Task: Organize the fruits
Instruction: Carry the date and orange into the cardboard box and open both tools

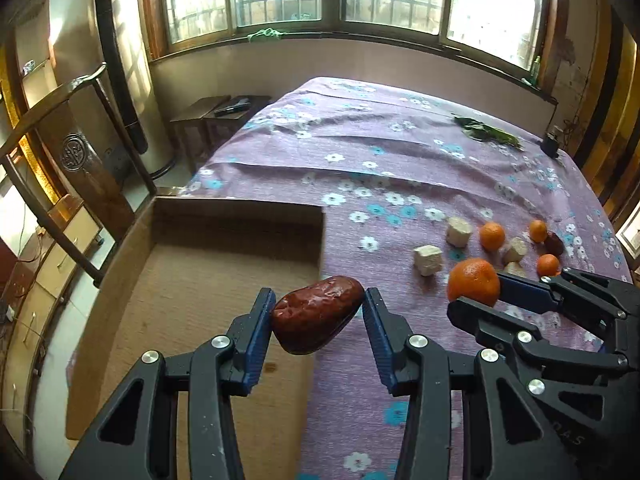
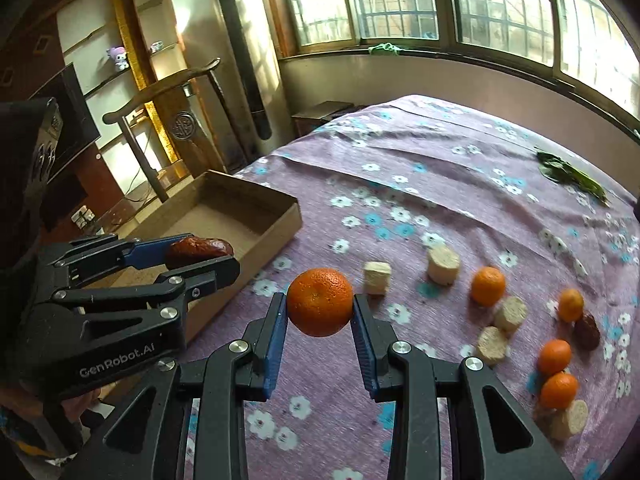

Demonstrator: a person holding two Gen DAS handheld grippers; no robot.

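My left gripper (image 1: 318,306) is shut on a wrinkled dark-red date (image 1: 316,314), held in the air over the near right edge of a shallow cardboard box (image 1: 224,264). My right gripper (image 2: 320,308) is shut on an orange tangerine (image 2: 320,307), lifted above the purple flowered cloth (image 2: 400,184). In the left wrist view the right gripper (image 1: 476,290) with the tangerine (image 1: 473,280) is just right of the date. Several small tangerines (image 2: 487,285), pale cut chunks (image 2: 442,263) and another date (image 2: 587,331) lie on the cloth at the right.
The box (image 2: 240,216) lies empty at the cloth's left edge. A wooden chair (image 1: 68,160) and a tall standing appliance (image 1: 124,64) stand to the left beyond it. Green leaves (image 1: 486,131) lie at the far right near the window wall.
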